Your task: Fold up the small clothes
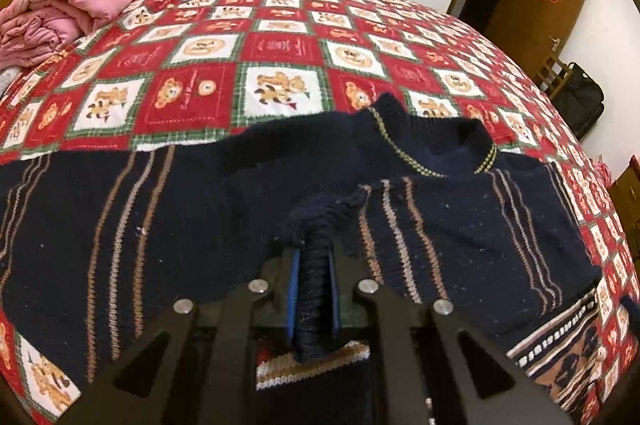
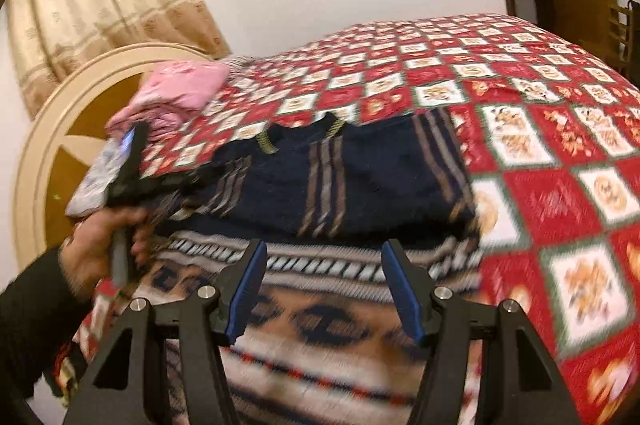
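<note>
On the bed (image 1: pixel 280 37), over a red-and-white check cover, a navy sweater (image 1: pixel 460 225) lies spread out, collar (image 1: pixel 440 149) toward the far side and patterned hem nearest the person. Its long axis runs away from both claws, from hem to collar.

The left gripper (image 1: pixel 314 257) is closed tight on a bunched bit of navy knit, which I take to be a sleeve or side edge; the fabric stands pinched between the blue pads and trails back under the claw. From this claw the body of the sweater lies ahead and to the right, so the coming move, as I judge it, is to carry that held piece across toward the collar line and lay it flat.

The right gripper (image 2: pixel 324 285) hangs with its jaws well apart and nothing between them, just above the hem band (image 2: pixel 320 265). It is the nearer of the two to the hem, but the left already has cloth.

Each camera gives what the other lacks. Only the left wrist view shows the pinch itself. The right wrist view shows the hand (image 2: pixel 100 245) and black sleeve holding the left tool at the sweater's left edge, and how the hem lies. A pink quilt (image 2: pixel 180 93) sits piled by the headboard, well apart from the sweater.
</note>
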Demonstrator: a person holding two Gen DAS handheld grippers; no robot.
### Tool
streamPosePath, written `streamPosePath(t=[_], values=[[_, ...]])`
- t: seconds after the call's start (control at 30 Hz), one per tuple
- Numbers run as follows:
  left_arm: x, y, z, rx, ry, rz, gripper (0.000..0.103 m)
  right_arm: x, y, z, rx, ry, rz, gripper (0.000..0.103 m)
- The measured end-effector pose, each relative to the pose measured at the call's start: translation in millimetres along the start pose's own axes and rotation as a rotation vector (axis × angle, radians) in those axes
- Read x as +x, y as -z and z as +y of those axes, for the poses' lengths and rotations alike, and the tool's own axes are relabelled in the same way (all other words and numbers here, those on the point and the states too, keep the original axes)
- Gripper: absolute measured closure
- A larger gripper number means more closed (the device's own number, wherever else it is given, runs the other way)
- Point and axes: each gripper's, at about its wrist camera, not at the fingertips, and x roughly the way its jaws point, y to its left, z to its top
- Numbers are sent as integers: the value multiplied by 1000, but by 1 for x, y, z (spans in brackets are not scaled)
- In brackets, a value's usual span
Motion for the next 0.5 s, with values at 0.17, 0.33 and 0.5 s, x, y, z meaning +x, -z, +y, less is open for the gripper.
streamPosePath(t=[0.17, 0.33, 0.5], values=[[0, 3, -5, 40, -30, -1, 78, 48, -31, -37, 60, 96, 52, 41], [-30, 8, -3, 53, 12, -31, 70, 72, -30, -66, 133, 114, 120, 41], [-57, 26, -4, 130, 55, -60, 54, 47, -31, -24, 45, 93, 50, 41]])
